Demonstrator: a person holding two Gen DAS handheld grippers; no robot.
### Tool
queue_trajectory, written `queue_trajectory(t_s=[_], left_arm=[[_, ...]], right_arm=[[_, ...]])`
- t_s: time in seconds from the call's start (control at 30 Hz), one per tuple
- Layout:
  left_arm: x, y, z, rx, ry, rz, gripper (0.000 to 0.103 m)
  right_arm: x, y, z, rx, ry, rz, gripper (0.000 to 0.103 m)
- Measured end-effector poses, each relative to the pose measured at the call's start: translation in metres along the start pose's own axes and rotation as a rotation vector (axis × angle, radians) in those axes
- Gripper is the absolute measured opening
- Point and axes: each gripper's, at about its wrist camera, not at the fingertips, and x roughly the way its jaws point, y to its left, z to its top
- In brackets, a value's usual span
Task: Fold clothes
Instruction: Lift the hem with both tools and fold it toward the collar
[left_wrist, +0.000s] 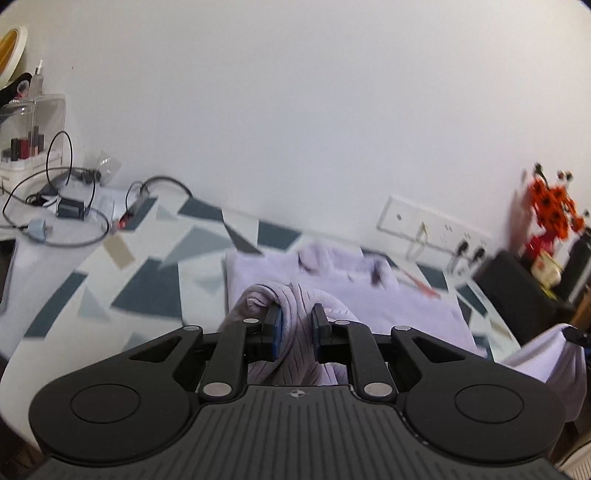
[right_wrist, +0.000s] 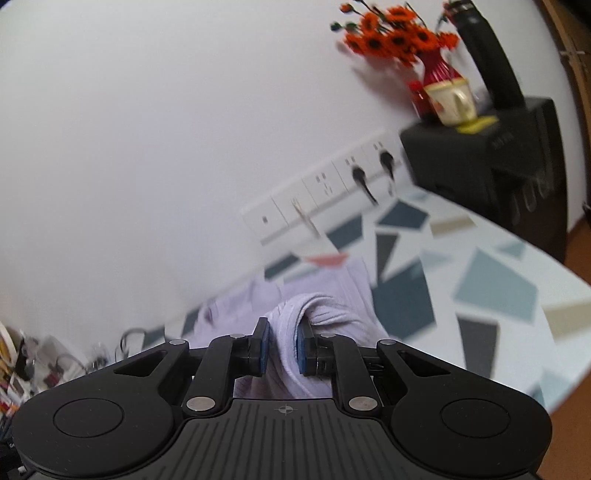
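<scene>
My left claw (left_wrist: 296, 326) and right claw (right_wrist: 283, 341) each pinch a bunched edge of the lilac garment (left_wrist: 343, 295), whose far part lies flat on the patterned table (left_wrist: 147, 280). I judge the fold just begun: edges gripped, nothing laid over yet.

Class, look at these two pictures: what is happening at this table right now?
A person is folding a pale lilac garment on a table with a patterned top. Each hand holds a two-finger tool. The left tool is shut on a bunched edge of the cloth, and the right tool is shut on another bunch. The rest of the garment lies on the table towards the wall.
</scene>
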Motion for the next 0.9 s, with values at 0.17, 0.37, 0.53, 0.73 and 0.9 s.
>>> queue_trajectory(t_s=[0.17, 0.37, 0.53, 0.73, 0.9], left_arm=[[0.054, 0.001, 0.028, -0.017, -0.011, 0.053, 0.016], [0.147, 0.002, 0.044, -0.041, 0.074, 0.162, 0.016], [0.238, -0.001, 0.026, 0.042, 0.243, 0.277, 0.017], [0.273, -0.011, 0.007, 0.117, 0.276, 0.33, 0.024], [0.278, -0.008, 0.015, 0.095, 0.315, 0.324, 0.032]], right_arm=[[0.05, 0.003, 0.031, 0.007, -0.027, -0.004, 0.013], [0.143, -0.009, 0.054, 0.041, 0.015, -0.015, 0.013], [0.24, -0.033, 0.051, 0.04, 0.146, -0.109, 0.013], [0.297, -0.047, 0.028, -0.035, 0.27, -0.167, 0.015], [0.296, -0.055, 0.029, -0.017, 0.275, -0.132, 0.018]])
